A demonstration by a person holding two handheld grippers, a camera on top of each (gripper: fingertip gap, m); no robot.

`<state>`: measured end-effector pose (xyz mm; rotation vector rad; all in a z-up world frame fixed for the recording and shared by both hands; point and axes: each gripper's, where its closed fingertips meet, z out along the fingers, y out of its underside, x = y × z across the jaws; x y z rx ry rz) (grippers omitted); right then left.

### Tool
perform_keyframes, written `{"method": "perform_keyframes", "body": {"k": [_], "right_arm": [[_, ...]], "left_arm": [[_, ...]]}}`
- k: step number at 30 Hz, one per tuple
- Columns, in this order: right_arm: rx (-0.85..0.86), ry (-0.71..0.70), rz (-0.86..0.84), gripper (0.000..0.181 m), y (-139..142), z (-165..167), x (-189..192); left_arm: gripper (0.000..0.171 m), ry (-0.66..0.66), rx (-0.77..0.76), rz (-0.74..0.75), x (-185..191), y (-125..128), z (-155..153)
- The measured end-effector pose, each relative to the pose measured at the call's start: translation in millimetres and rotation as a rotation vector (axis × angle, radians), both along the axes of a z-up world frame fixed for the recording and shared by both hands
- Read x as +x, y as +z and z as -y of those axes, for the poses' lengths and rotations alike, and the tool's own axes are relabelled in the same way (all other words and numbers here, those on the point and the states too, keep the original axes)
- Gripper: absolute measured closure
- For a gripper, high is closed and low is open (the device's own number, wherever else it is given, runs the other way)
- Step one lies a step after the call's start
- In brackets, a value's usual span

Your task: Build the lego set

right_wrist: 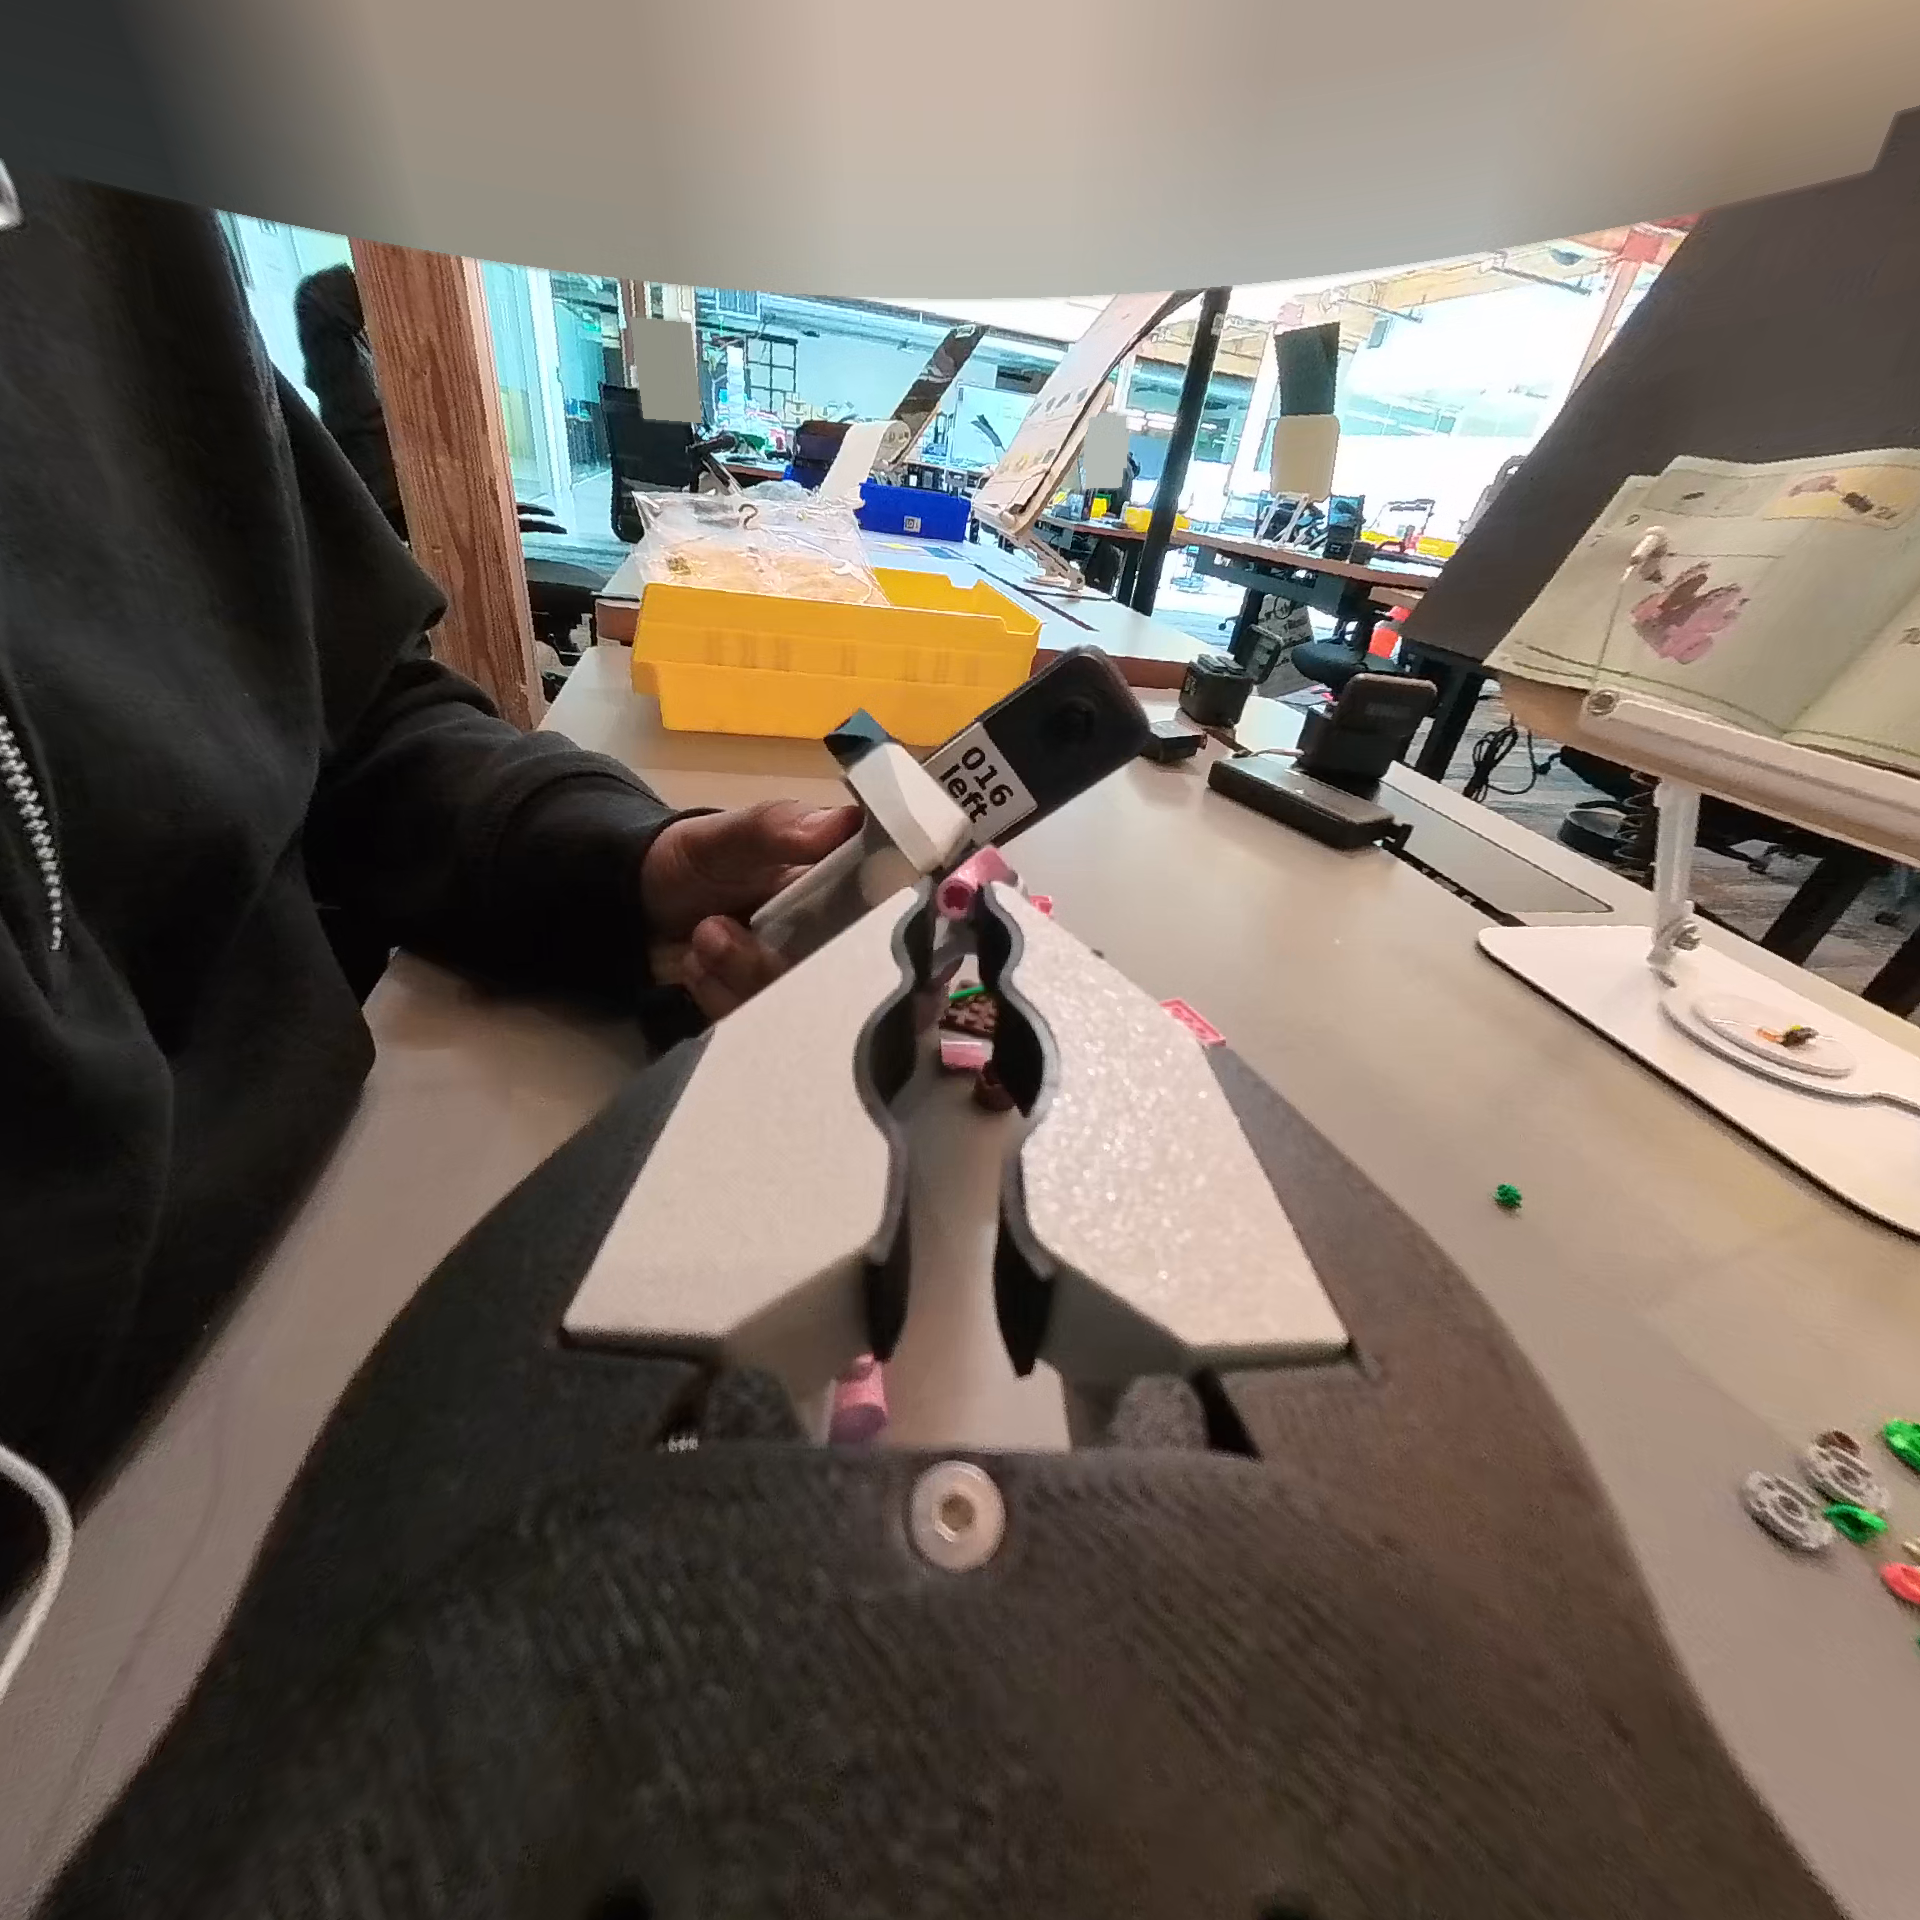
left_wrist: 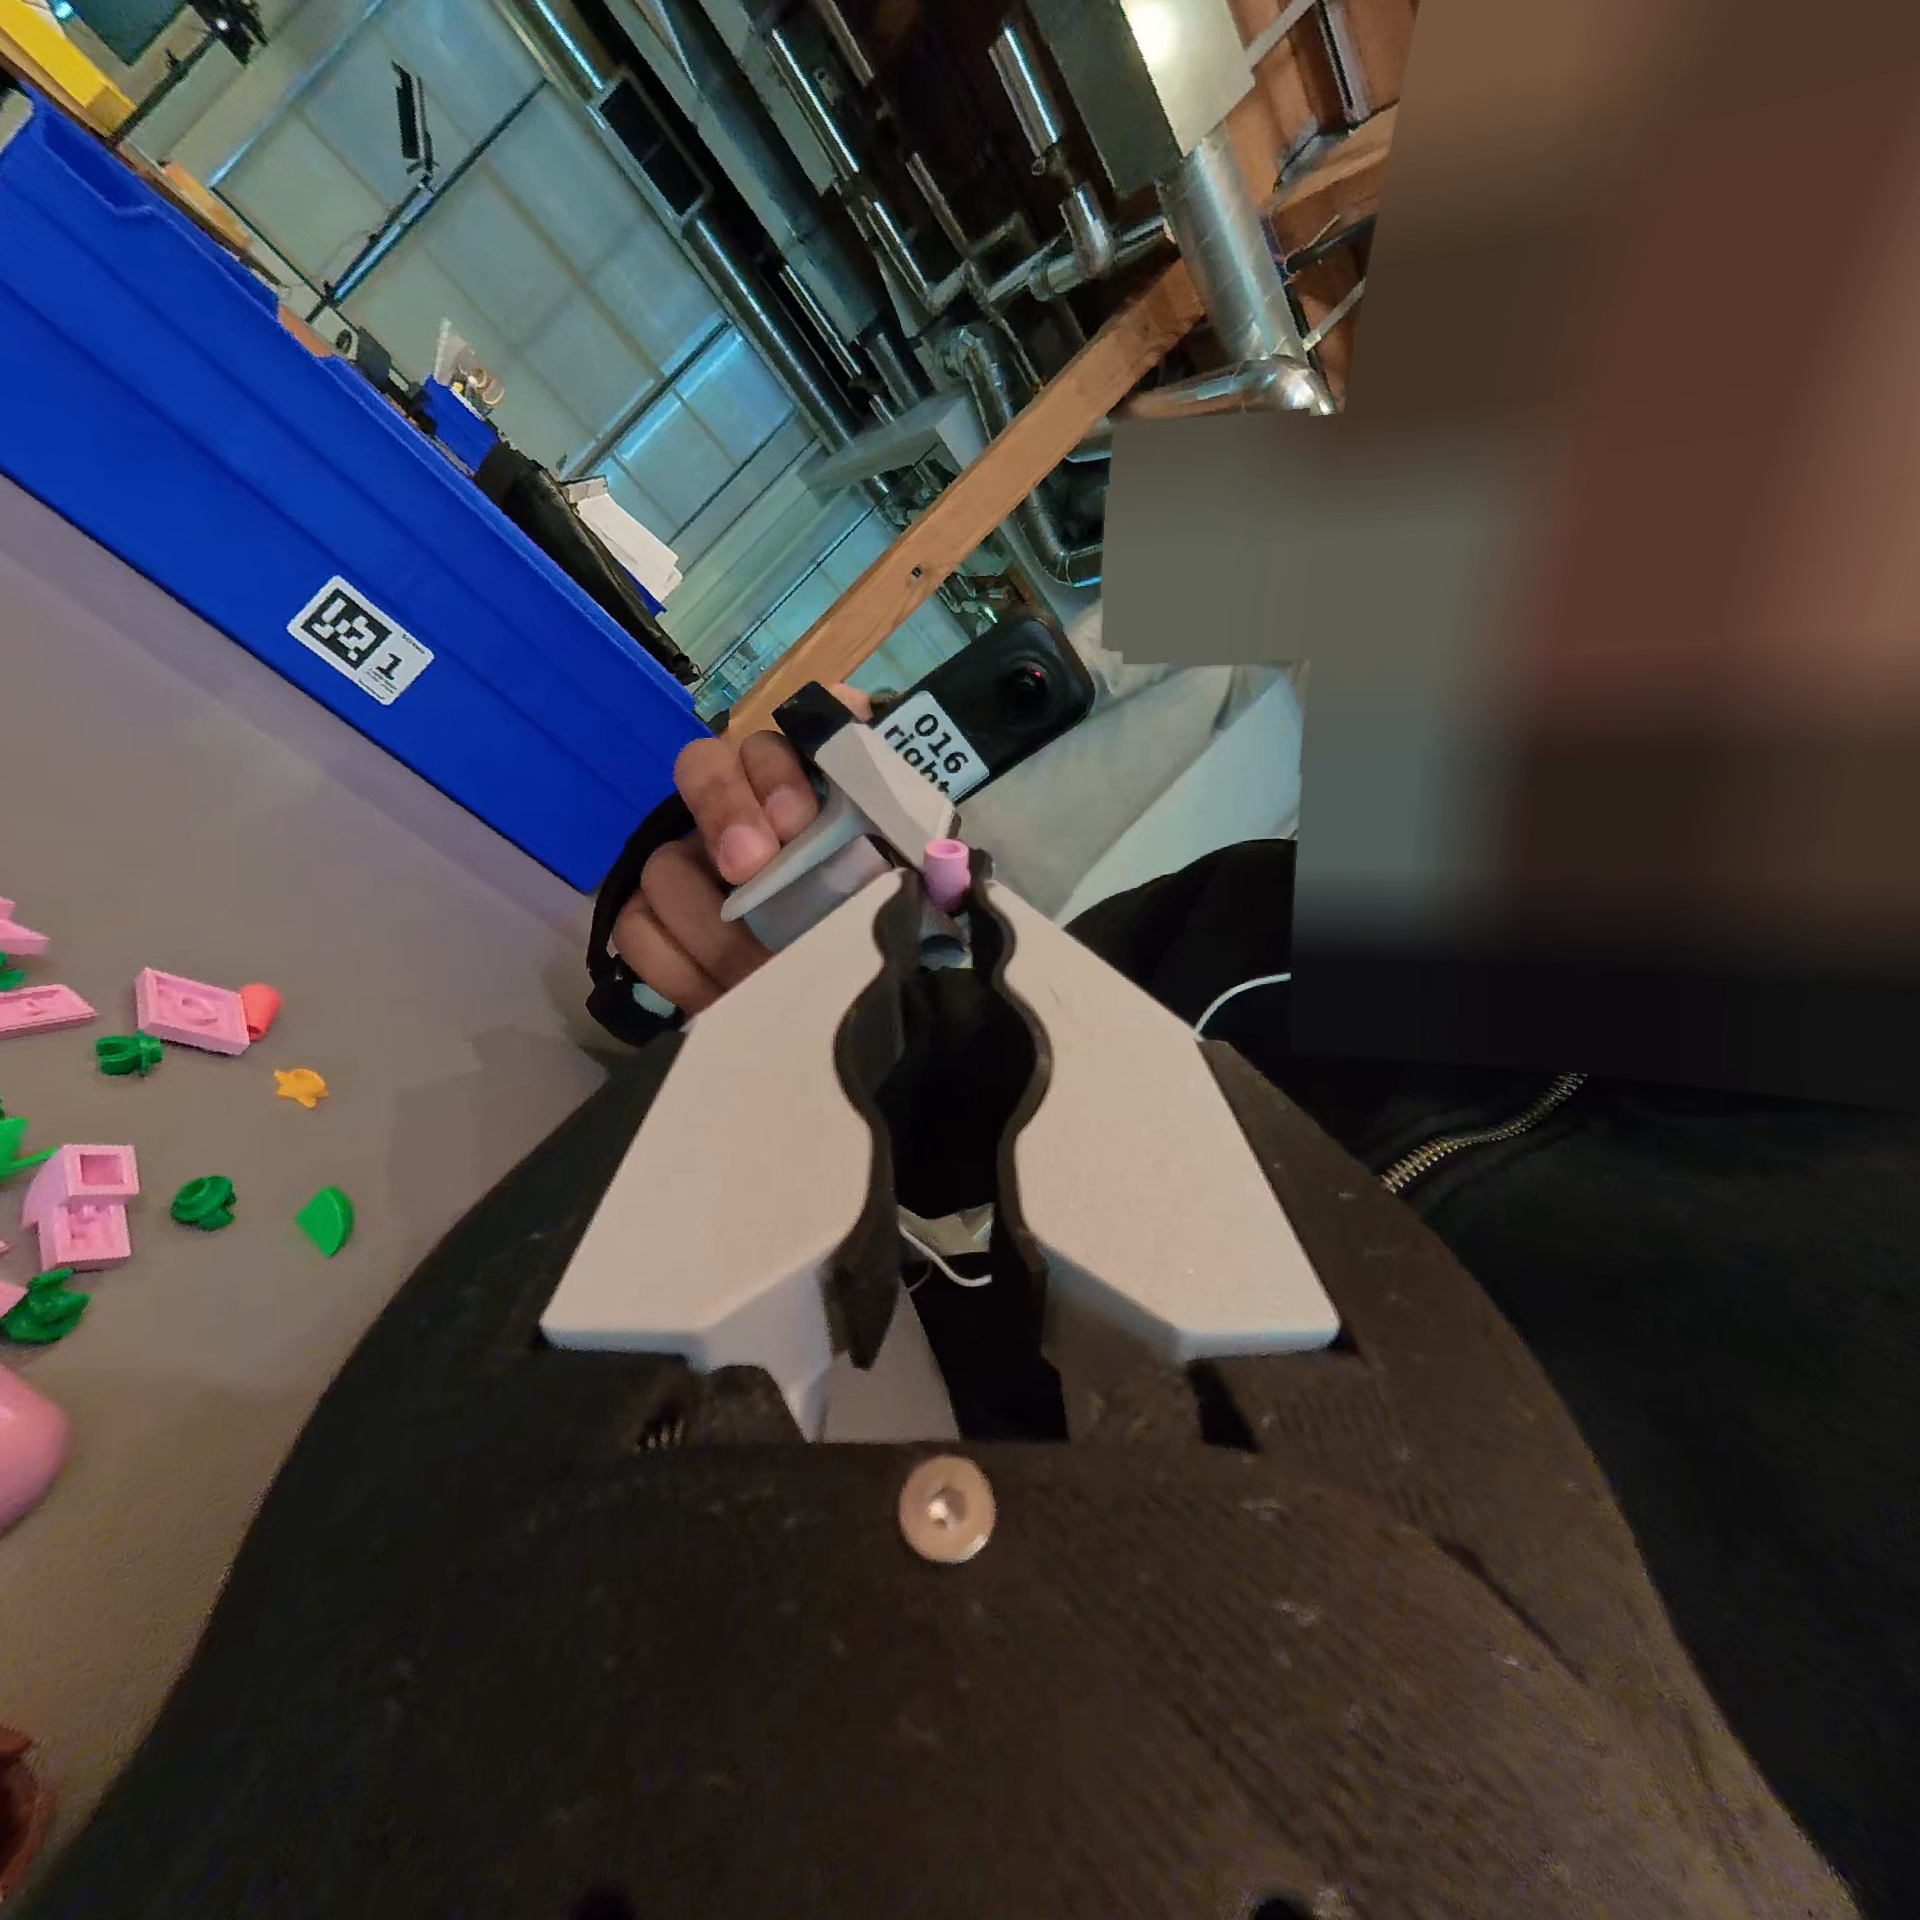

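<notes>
My left gripper and right gripper are raised above the table and meet tip to tip. A small pink round piece sits pinched between the left fingertips. The right wrist view shows a pink round piece between the right fingertips too. I cannot tell whether it is one piece or two joined. A hand holds the right gripper's grey body. The left gripper's body faces me. A small brown and pink build lies on the table below.
Loose pink plates, green pieces and an orange piece lie on the grey table by a blue bin. A yellow bin, an instruction booklet on a white stand and more loose pieces show to the right. The grippers are tip to tip, or close to it.
</notes>
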<state>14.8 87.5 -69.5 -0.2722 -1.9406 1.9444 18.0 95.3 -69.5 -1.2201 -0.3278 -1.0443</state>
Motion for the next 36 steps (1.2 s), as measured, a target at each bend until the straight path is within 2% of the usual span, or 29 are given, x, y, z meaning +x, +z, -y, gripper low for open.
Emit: {"method": "perform_keyframes", "body": {"k": [13, 19, 21, 23, 26, 28, 29, 32, 36], "right_arm": [[0.026, 0.013, -0.011, 0.176, -5.3, -0.5, 0.5], [0.053, 0.001, -0.023, 0.176, -8.9, -1.1, -2.0], [0.049, -0.027, -0.023, 0.167, -8.5, -7.1, -8.0], [0.034, -0.109, 0.005, 0.164, -8.7, -22.0, -24.9], [0.042, -0.443, 0.187, 0.179, -31.2, -77.7, -83.7], [0.06, -0.688, 0.357, 0.181, -54.1, -126.0, -118.1], [0.08, -0.759, 0.4, 0.181, -61.5, -143.9, -127.7], [0.132, -0.912, 0.43, 0.181, -71.9, -183.0, -147.6], [0.18, -0.998, 0.476, 0.181, -82.5, -211.2, -178.1]], "left_arm": [[0.167, -0.049, -0.019, 0.062, 0.4, -4.6, -0.7], [0.167, -0.006, -0.046, 0.012, -2.6, -5.8, 1.1], [0.167, 0.028, -0.017, 0.015, -8.9, 0.0, 6.1], [0.167, 0.064, -0.007, 0.022, -16.9, 1.9, 11.2], [0.167, 0.079, 0.002, 0.045, -22.7, 3.1, 16.4], [0.167, 0.07, 0.002, 0.045, -20.9, 4.0, 16.7], [0.167, 0.065, 0.0, 0.037, -19.0, 4.6, 16.3], [0.167, 0.043, -0.012, 0.003, -10.9, 5.1, 14.6], [0.167, 0.02, -0.032, -0.03, -3.2, 2.0, 13.7]]}}
